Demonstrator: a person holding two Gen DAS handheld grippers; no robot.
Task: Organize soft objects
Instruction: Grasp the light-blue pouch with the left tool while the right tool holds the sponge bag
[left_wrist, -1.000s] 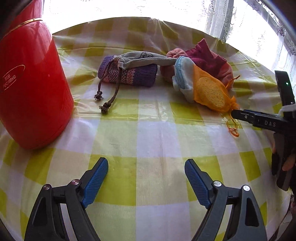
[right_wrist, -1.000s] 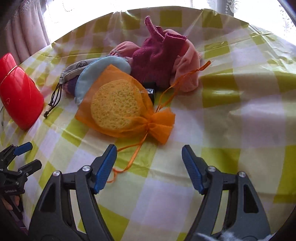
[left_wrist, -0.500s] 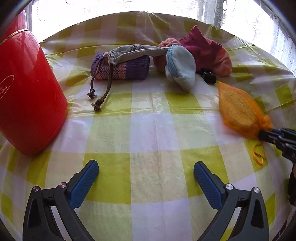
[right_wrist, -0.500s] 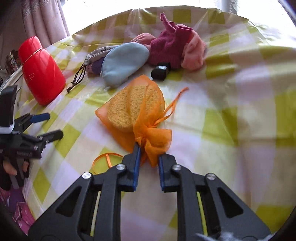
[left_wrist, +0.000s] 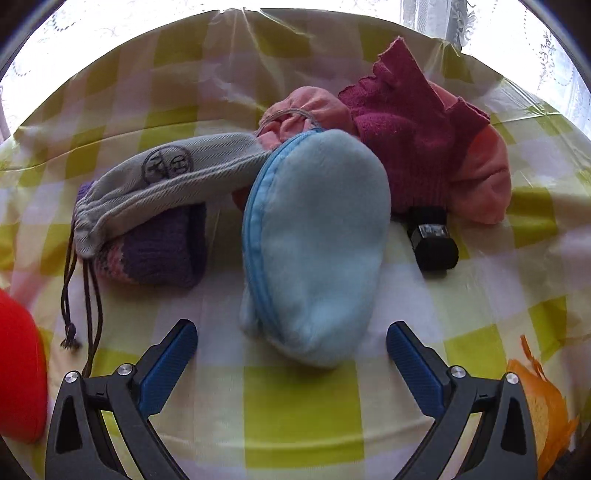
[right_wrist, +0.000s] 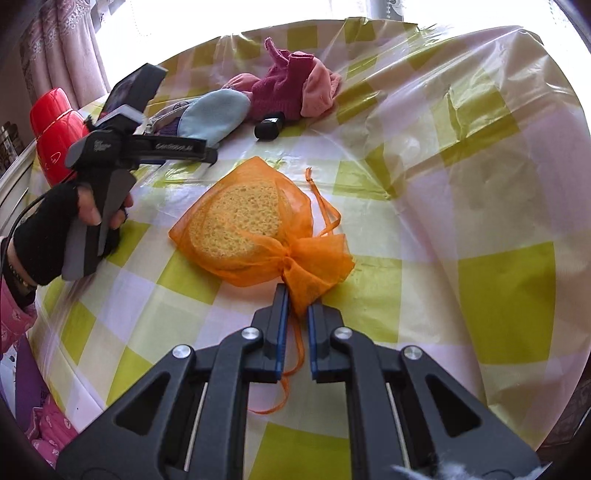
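Observation:
My right gripper (right_wrist: 295, 299) is shut on the gathered neck of an orange mesh bag (right_wrist: 255, 229) with a yellow sponge inside; the bag lies on the checked tablecloth, apart from the pile. My left gripper (left_wrist: 291, 339) is open, its jaws on either side of the near end of a light blue plush pouch (left_wrist: 314, 251). Behind the pouch lie a grey drawstring bag (left_wrist: 166, 184) on a purple knit piece (left_wrist: 159, 251), a magenta knit glove (left_wrist: 406, 133) and pink cloth (left_wrist: 484, 173). The pile also shows in the right wrist view (right_wrist: 280, 92).
A red flask (right_wrist: 55, 140) stands at the left; its edge shows in the left wrist view (left_wrist: 18, 369). A small black object (left_wrist: 432, 240) lies right of the blue pouch. The table (right_wrist: 498, 184) drops away at the right and near edges.
My left gripper has moved forward to the blue pouch, jaws still open. My right gripper has pulled the orange bag further from the pile, towards the near side.

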